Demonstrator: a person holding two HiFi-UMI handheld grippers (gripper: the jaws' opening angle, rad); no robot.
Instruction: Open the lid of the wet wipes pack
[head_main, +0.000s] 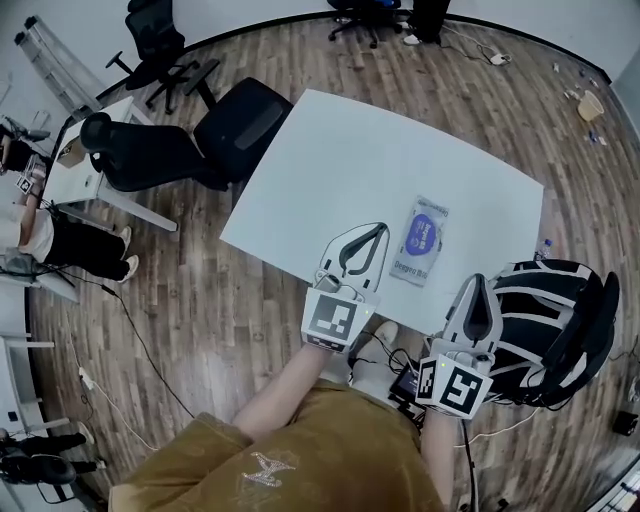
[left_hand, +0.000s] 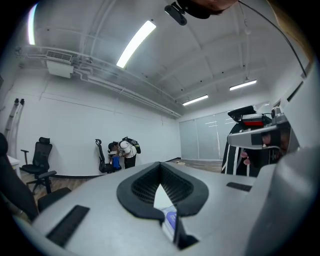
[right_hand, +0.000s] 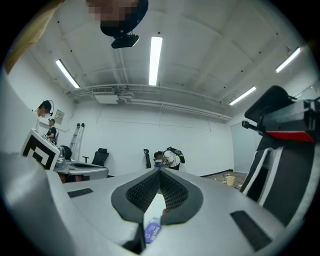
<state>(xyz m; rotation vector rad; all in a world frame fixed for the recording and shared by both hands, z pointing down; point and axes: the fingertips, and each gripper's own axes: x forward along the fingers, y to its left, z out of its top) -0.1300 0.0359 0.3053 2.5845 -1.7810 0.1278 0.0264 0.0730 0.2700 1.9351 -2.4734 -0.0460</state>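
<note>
The wet wipes pack (head_main: 421, 241) lies flat near the front edge of the white table (head_main: 350, 160); it is pale with a purple label, and its lid is down. My left gripper (head_main: 384, 228) sits just left of the pack, empty, its fingertips touching. My right gripper (head_main: 479, 279) hovers off the table's front right edge, short of the pack, also closed on nothing. In the left gripper view the pack (left_hand: 170, 220) shows low through the gap behind the meeting tips of the left gripper (left_hand: 160, 164). In the right gripper view the pack (right_hand: 151, 231) shows the same way below the right gripper (right_hand: 159, 171).
A black office chair (head_main: 240, 125) stands at the table's far left corner. A black-and-white chair (head_main: 560, 320) is close on the right. Another desk with seated people (head_main: 40, 215) is at the left. Cables (head_main: 130, 330) run over the wooden floor.
</note>
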